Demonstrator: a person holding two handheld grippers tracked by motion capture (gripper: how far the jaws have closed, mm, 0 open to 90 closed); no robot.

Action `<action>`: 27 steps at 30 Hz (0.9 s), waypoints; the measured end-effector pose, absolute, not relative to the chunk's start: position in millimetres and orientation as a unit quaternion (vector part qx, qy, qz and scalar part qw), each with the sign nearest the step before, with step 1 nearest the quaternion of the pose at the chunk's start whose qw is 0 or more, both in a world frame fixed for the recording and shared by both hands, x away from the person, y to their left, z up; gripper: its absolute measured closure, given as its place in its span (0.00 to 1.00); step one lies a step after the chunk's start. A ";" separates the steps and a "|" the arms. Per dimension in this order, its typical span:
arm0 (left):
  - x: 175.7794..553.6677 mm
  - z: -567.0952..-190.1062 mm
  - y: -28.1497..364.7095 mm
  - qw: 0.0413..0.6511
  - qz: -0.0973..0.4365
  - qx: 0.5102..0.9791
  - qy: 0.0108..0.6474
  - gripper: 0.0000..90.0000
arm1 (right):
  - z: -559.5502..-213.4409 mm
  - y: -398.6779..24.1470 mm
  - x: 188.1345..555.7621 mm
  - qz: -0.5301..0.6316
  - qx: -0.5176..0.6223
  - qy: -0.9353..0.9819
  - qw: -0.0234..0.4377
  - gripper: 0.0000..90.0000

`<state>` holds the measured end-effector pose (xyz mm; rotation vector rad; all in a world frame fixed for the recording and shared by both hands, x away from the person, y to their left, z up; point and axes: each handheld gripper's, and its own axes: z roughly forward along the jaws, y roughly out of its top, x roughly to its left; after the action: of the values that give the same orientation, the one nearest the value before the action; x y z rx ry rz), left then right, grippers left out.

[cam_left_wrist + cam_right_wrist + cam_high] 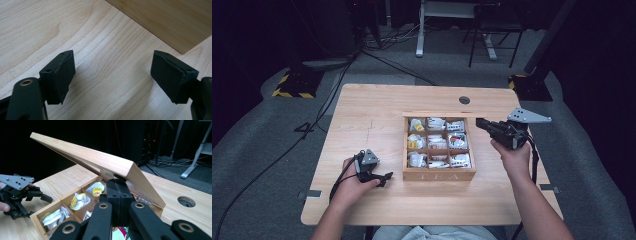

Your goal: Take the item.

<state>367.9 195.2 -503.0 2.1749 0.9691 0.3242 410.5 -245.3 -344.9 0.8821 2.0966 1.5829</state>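
Note:
A wooden tea box (439, 174) with nine compartments of white and yellow tea bags (436, 142) stands on the table's right half. Its lid (100, 161) is raised and tilted, hinged along the far side. My right gripper (119, 182) is shut, its tips against the underside of the lid's near end; from above it (479, 122) sits at the box's back right corner. Left of the box, my left gripper (384, 177) rests low on the table, open with nothing between its fingers (60, 75). A corner of the box wall (175, 22) lies just beyond them.
A round cable hole (464, 100) sits in the tabletop (362, 115) behind the box. Bare wood stretches left of the box. Beyond the table are grey floor, trailing cables (402, 67) and stand legs.

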 end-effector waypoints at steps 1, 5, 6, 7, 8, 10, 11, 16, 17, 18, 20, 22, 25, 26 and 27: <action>367.7 -502.9 195.5 0.360 0.126 0.845 0.375 0.23 | -344.7 -245.5 410.9 0.561 0.312 0.744 0.183 1.00; 367.6 -503.1 195.6 0.358 0.128 0.848 0.369 0.24 | -344.0 -245.8 412.6 0.562 0.311 0.745 0.180 1.00; 367.7 -503.1 195.7 0.358 0.128 0.849 0.368 0.24 | -344.2 -245.9 413.1 0.562 0.311 0.745 0.180 1.00; 367.7 -503.1 195.8 0.357 0.129 0.849 0.366 0.24 | -344.2 -245.9 413.2 0.562 0.310 0.745 0.179 1.00; 367.7 -503.1 195.8 0.357 0.129 0.849 0.366 0.24 | -344.2 -245.9 413.2 0.562 0.310 0.745 0.179 1.00; 367.7 -503.0 196.3 0.358 0.128 0.850 0.364 0.25 | -344.4 -246.0 413.2 0.562 0.310 0.746 0.179 1.00; 367.9 -502.5 197.3 0.359 0.126 0.850 0.365 0.25 | -344.4 -246.0 413.1 0.562 0.310 0.746 0.179 1.00; 367.8 -498.4 199.1 0.359 0.122 0.850 0.366 0.27 | -344.3 -246.0 413.4 0.562 0.310 0.746 0.179 1.00; 367.3 -495.3 199.7 0.361 0.123 0.848 0.367 0.28 | -344.1 -245.8 413.3 0.562 0.310 0.746 0.179 1.00; 367.3 -493.1 200.2 0.365 0.124 0.847 0.365 0.28 | -344.0 -245.6 413.2 0.561 0.311 0.746 0.180 1.00; 366.8 -484.2 202.2 0.382 0.123 0.840 0.364 0.28 | -343.8 -245.5 413.2 0.561 0.312 0.746 0.180 1.00; 366.9 -482.4 202.6 0.383 0.123 0.840 0.364 0.29 | -343.8 -245.6 413.3 0.561 0.312 0.746 0.179 1.00; 368.7 -470.9 208.3 0.378 0.121 0.845 0.358 0.30 | -343.9 -246.2 413.7 0.561 0.310 0.747 0.176 1.00; 368.7 -470.9 208.3 0.378 0.121 0.845 0.358 0.30 | -343.9 -246.2 413.7 0.561 0.310 0.747 0.176 1.00; 369.2 -465.6 211.2 0.374 0.127 0.846 0.357 0.30 | -343.6 -246.3 413.9 0.560 0.310 0.748 0.174 1.00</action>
<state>369.2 211.2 -465.6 2.1674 0.9146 0.3248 413.9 -246.3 -343.6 0.8781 2.1202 1.5886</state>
